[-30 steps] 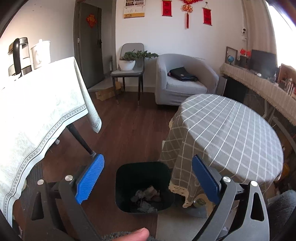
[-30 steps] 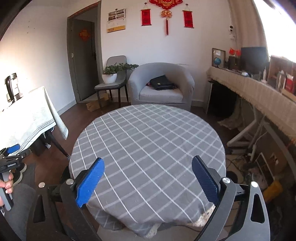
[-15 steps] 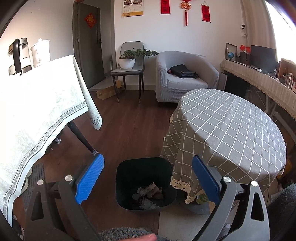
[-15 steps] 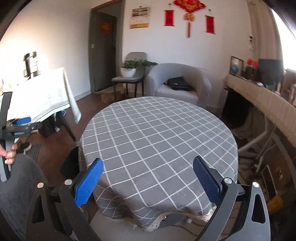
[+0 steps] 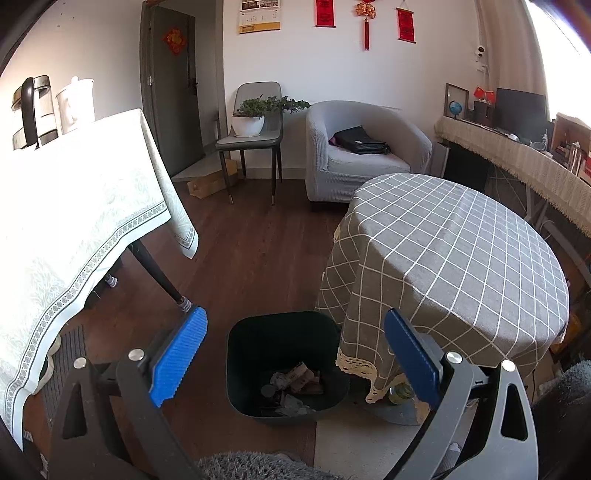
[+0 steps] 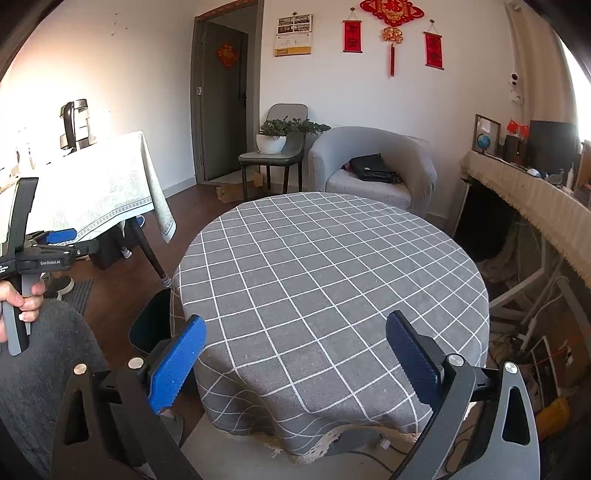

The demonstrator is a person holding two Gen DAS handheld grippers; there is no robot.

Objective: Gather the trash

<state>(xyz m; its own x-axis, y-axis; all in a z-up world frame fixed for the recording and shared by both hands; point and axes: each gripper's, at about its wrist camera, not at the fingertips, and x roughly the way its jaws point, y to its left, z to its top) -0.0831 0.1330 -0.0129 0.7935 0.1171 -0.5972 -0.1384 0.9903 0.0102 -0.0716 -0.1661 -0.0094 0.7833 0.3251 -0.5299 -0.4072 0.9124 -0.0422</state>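
- Your left gripper (image 5: 291,354) is spread wide and holds nothing; it hangs above the black trash bin (image 5: 284,369) on the floor, just beside the round tabletop (image 5: 461,251).
- Your right gripper (image 6: 295,362) is also spread and empty, pointed across the checked cloth of that tabletop (image 6: 332,277).
- The trash (image 5: 291,387), crumpled paper and wrappers, already lies in the bottom of the bin. No loose piece shows on the tabletop, so you risk closing on bare cloth and dragging it.
- The cloth's lace hem (image 5: 354,367) hangs right at the bin's rim; a low sweep with the left gripper could snag it and pull the cloth, or tip the bin.
- A small jar or can (image 5: 400,393) sits under the hem near the table base. It is half hidden, so I cannot tell whether it is trash; reaching for it blind could knock it over.
- Readable writing: "GenRobot.AI" on the left gripper's body (image 6: 51,263) as seen from the right wrist. The wall calendar (image 6: 293,35) and red hangings (image 6: 391,33) carry print too small to read.
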